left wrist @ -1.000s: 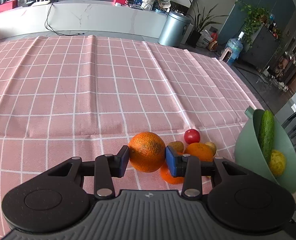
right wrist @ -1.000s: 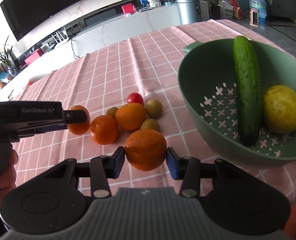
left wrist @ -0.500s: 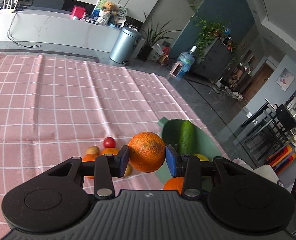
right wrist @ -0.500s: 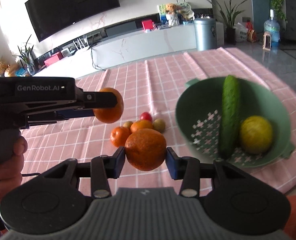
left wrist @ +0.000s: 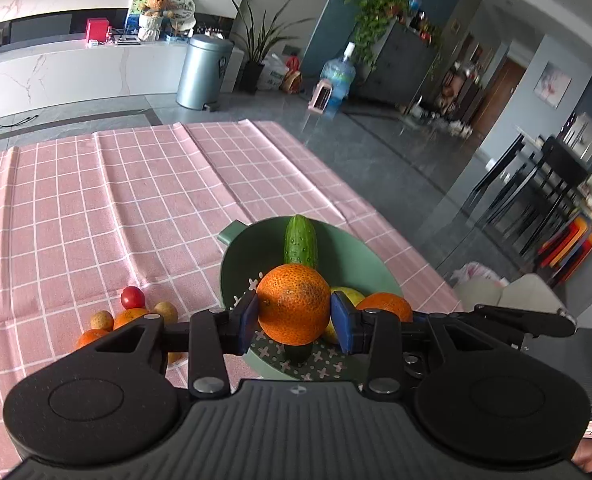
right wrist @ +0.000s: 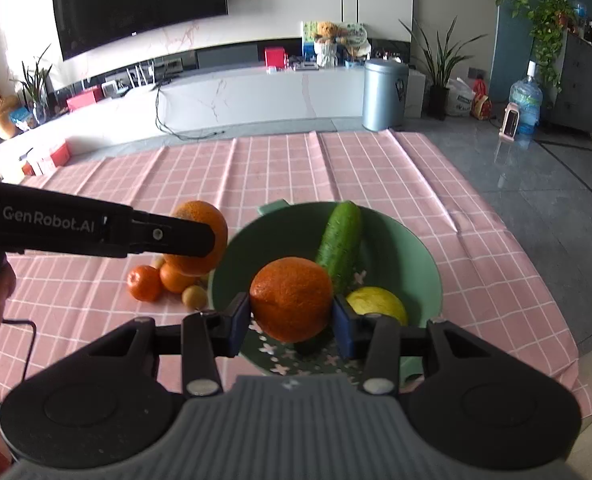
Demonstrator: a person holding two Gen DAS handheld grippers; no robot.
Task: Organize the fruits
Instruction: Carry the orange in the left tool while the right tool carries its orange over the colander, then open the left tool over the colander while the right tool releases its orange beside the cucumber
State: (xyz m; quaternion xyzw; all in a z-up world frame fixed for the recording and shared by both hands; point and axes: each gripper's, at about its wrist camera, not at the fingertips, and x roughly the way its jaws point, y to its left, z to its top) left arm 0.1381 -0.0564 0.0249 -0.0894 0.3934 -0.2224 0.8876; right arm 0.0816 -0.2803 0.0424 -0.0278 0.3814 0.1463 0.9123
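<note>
- The left tool (left wrist: 295, 316) is closed on a round, pebbled-skin orange (left wrist: 294, 303), gripped at its widest girth between the blue pads (left wrist: 249, 314). The fruit is held above the near-left part of the green perforated plastic colander (left wrist: 232, 276).
- The right tool (right wrist: 292, 315) is likewise closed on a second round orange (right wrist: 291, 299), clamped across its middle and held over the colander's (right wrist: 428, 276) near side.
- Each orange is judged to be moderately light, firm under a yielding rind, and not slippery thanks to the dimpled skin. A hold across the equator is judged best; excess squeeze could bruise the fruit.
- Being near-spherical, the oranges have no marked long axis. Which way either stem end points cannot be told.
- Inside the colander lie a long, dark green cucumber (right wrist: 339, 240) and a yellow-green, rounded citrus fruit (right wrist: 378, 305). The cucumber's long axis runs from the near floor of the colander up to the far rim.
- On the pink checked cloth of the bench (left wrist: 96, 208), left of the colander, are clustered smaller oranges (right wrist: 144, 283), a red cherry tomato (left wrist: 132, 297) and small brownish round fruits (left wrist: 101, 319).
</note>
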